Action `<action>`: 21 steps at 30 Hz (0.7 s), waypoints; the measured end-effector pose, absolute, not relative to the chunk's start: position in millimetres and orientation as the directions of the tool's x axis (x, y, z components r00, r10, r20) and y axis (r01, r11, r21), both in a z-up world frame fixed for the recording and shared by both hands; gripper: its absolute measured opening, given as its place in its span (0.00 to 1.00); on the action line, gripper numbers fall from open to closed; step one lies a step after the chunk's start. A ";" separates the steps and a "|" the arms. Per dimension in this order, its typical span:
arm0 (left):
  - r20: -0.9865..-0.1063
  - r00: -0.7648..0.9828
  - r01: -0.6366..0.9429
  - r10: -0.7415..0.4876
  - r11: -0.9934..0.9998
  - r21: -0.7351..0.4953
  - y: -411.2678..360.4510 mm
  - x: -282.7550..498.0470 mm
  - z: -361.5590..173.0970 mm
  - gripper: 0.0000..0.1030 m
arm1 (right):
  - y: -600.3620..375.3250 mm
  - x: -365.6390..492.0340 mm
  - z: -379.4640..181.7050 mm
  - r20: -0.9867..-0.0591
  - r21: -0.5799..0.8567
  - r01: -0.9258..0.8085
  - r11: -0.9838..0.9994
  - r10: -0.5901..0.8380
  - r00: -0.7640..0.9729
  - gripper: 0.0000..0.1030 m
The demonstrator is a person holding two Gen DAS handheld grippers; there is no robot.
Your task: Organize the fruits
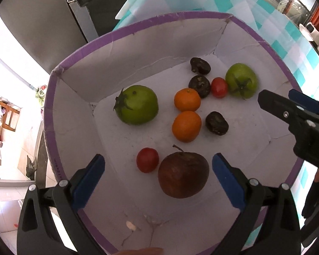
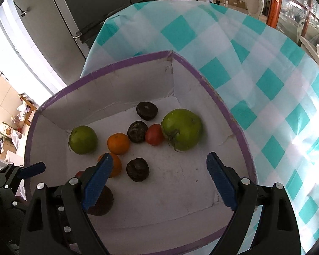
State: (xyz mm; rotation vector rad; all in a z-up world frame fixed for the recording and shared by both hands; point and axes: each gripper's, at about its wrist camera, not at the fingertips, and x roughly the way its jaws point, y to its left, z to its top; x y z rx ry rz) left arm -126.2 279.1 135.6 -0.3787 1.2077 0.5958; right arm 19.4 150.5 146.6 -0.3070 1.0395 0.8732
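A white cardboard box with a purple rim (image 1: 138,26) holds loose fruit. Inside lie two green tomatoes (image 1: 136,105) (image 1: 241,80), two oranges (image 1: 187,99) (image 1: 186,126), three dark wrinkled fruits (image 1: 217,123), two small red tomatoes (image 1: 147,159) (image 1: 219,87) and a brown apple (image 1: 183,174). My left gripper (image 1: 158,159) is open above the apple and the near red tomato, holding nothing. My right gripper (image 2: 159,159) hangs open and empty over the box floor, near a dark fruit (image 2: 137,169). Its left finger (image 2: 97,180) hides part of an orange (image 2: 116,167) and the apple (image 2: 102,204).
The box stands on a table under a teal and white checked cloth (image 2: 255,85). A grey fridge (image 2: 95,4) stands behind the table. Wooden furniture (image 2: 274,2) is at the far right. The box floor at the right front (image 2: 180,187) is bare.
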 end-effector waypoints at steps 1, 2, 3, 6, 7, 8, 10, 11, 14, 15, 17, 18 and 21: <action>-0.947 0.230 -0.614 0.225 0.789 0.039 279.4 -125.9 134.4 0.98 | 150.7 19.5 146.2 -0.849 0.169 -0.753 0.636 0.481 0.216 0.84; -0.948 0.227 -0.614 0.225 0.788 0.040 279.7 -125.3 133.2 0.98 | 151.2 19.6 145.0 -0.851 0.171 -0.753 0.635 0.481 0.213 0.84; -0.948 0.225 -0.615 0.223 0.787 0.039 280.5 -124.8 132.4 0.98 | 151.3 20.4 143.5 -0.851 0.173 -0.753 0.635 0.481 0.210 0.84; -0.949 0.224 -0.618 0.222 0.785 0.038 282.0 -124.0 130.5 0.98 | 153.1 20.5 139.7 -0.855 0.176 -0.754 0.633 0.478 0.201 0.84; -0.949 0.224 -0.618 0.222 0.785 0.038 282.7 -124.3 130.2 0.98 | 153.9 20.3 138.3 -0.856 0.178 -0.754 0.632 0.478 0.199 0.84; -0.949 0.224 -0.619 0.222 0.784 0.038 283.3 -124.0 129.9 0.98 | 154.4 19.9 137.3 -0.856 0.179 -0.754 0.632 0.478 0.197 0.84; -0.949 0.223 -0.620 0.221 0.784 0.037 284.0 -124.0 129.3 0.98 | 155.3 19.5 135.5 -0.857 0.180 -0.756 0.629 0.477 0.193 0.84; -0.949 0.223 -0.621 0.221 0.783 0.037 284.2 -124.1 129.1 0.98 | 155.7 19.3 135.0 -0.858 0.181 -0.756 0.629 0.477 0.191 0.84; -0.950 0.223 -0.620 0.220 0.784 0.036 285.0 -123.9 128.9 0.98 | 156.5 19.6 132.9 -0.859 0.184 -0.754 0.631 0.476 0.188 0.84; -0.950 0.223 -0.620 0.220 0.783 0.036 285.0 -124.1 128.9 0.98 | 157.3 19.7 132.1 -0.860 0.185 -0.752 0.632 0.475 0.187 0.84; -0.950 0.224 -0.621 0.219 0.783 0.034 285.3 -124.0 129.0 0.98 | 157.9 20.0 129.7 -0.862 0.187 -0.749 0.635 0.472 0.185 0.84; -0.950 0.223 -0.621 0.218 0.783 0.034 285.1 -124.3 129.1 0.98 | 158.3 19.8 128.5 -0.863 0.189 -0.747 0.637 0.471 0.182 0.84; -0.950 0.223 -0.621 0.217 0.783 0.033 285.3 -123.8 128.6 0.98 | 160.1 18.3 125.6 -0.866 0.194 -0.746 0.638 0.469 0.176 0.84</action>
